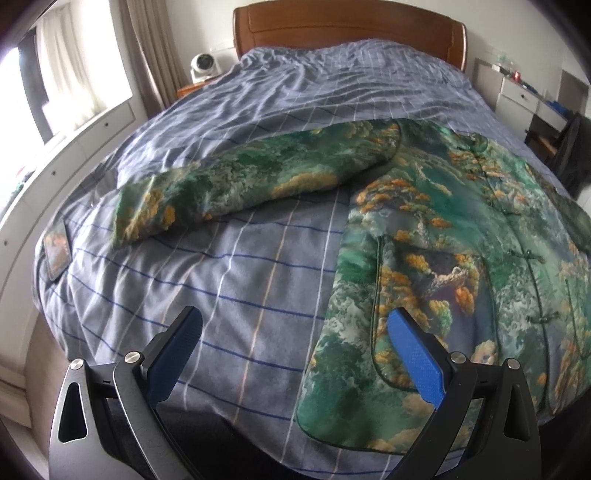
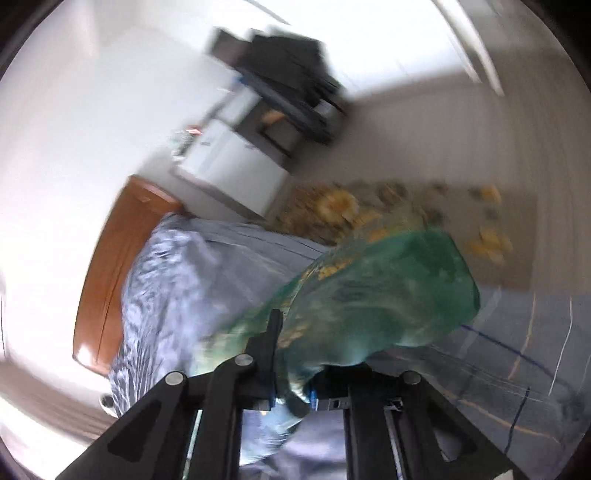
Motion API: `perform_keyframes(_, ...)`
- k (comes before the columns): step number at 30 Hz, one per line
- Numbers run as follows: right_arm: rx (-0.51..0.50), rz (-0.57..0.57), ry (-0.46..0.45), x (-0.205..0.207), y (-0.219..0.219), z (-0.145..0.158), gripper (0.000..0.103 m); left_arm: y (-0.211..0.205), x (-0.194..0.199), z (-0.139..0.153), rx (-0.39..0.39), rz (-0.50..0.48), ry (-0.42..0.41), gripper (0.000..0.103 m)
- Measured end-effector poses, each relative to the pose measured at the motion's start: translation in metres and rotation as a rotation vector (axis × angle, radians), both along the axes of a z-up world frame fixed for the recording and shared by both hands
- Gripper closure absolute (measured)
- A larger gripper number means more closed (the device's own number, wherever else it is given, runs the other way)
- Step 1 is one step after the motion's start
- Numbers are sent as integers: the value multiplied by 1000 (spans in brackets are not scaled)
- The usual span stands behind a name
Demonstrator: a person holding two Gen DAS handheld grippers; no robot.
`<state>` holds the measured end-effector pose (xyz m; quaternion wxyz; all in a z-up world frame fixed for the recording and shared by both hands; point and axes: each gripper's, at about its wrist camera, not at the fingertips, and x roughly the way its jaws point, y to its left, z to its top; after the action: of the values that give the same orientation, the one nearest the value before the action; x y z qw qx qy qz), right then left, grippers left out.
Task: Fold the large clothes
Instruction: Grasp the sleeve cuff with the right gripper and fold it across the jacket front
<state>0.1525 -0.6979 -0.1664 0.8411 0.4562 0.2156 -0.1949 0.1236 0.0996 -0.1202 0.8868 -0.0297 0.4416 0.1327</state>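
Note:
A large green jacket [image 1: 443, 236] with an orange and grey landscape print lies spread front-up on the bed. Its left sleeve [image 1: 236, 184] stretches out to the left. My left gripper [image 1: 291, 332] is open and empty, hovering above the jacket's lower left hem, one blue-padded finger [image 1: 413, 354] over the fabric. In the blurred, tilted right wrist view my right gripper [image 2: 291, 376] is shut on a fold of the jacket [image 2: 369, 295], which bunches up and hangs from the jaws above the bed.
The bed has a blue checked cover [image 1: 221, 295] and a wooden headboard [image 1: 347, 26]. A phone [image 1: 57, 251] lies on the cover at the left edge. A window sill runs along the left. A white desk [image 1: 524, 96] and dark chair stand at the right.

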Motion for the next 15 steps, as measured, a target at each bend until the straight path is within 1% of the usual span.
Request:
perform_keyframes(2,-109,62,-25,8,25,39,92,4,-1,0,-18,5,-8,2)
perform_keyframes(4,-241,148,-37,22,62,78,92,7,-4,0,-27,12,-19,2)
perform_keyframes(6,-352,234,-46,36,103,108,92,11,-8,1,-37,21,-30,2)
perform_keyframes(8,-445,321,-51,51,144,129,92,16,-12,1,-48,30,-37,2)
perform_keyframes(11,-563,441,-43,74,203,144,92,24,-19,1,-53,47,-44,2)
perform_keyframes(13,-641,529,-25,88,247,142,93,30,-24,-1,-54,62,-45,2)
perform_keyframes(14,-670,573,-17,95,270,138,93,33,-25,-1,-55,67,-44,2)
perform_keyframes(15,-684,601,-12,99,283,133,93,36,-27,-2,-59,74,-42,2)
